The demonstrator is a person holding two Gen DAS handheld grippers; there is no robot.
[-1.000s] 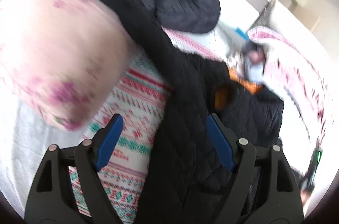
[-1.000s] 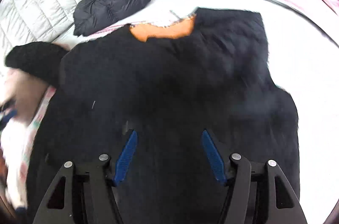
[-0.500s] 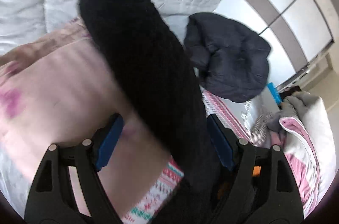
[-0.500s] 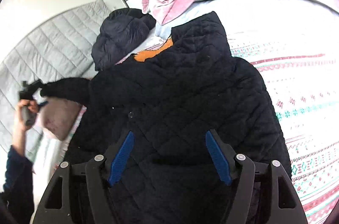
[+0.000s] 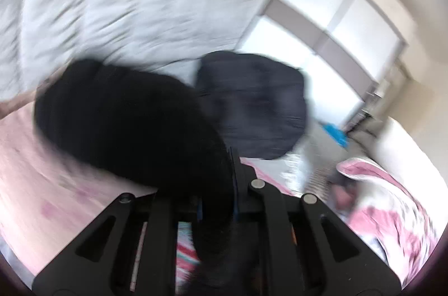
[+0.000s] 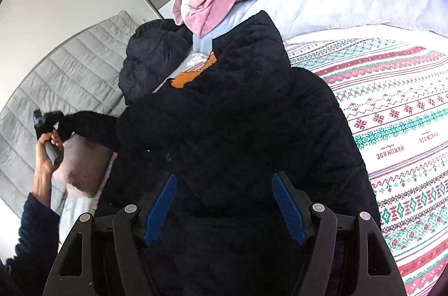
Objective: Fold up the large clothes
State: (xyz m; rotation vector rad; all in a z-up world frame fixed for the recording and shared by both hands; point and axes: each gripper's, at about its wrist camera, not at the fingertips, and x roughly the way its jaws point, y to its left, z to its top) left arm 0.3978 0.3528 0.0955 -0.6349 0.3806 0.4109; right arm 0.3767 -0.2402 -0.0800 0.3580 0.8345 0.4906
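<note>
The black quilted jacket (image 6: 238, 122) lies spread on the bed's patterned blanket (image 6: 397, 128), filling the centre of the right wrist view, its orange lining (image 6: 193, 75) showing at the collar in the upper middle. Its sleeve (image 6: 92, 125) stretches out to the left edge of that view, where the left hand-held gripper (image 6: 60, 118) is clenched on the cuff; in the left wrist view the sleeve (image 5: 134, 128) runs down between the closed jaws at lower centre, badly blurred.

To do this fold well, the sleeve should probably be carried across the jacket body in one smooth arc and laid flat, keeping the cuff pinched until it rests on the quilting. A pink pillow (image 6: 81, 170) just under the sleeve could catch it if it is dragged low.

The right hand-held gripper (image 6: 224, 209) hovers over the jacket's lower part at bottom centre, jaws apart and gripping nothing, tilted down toward the fabric. The person's left hand (image 6: 47, 147) holds its tool raised at the left edge, sleeve taut.
</note>
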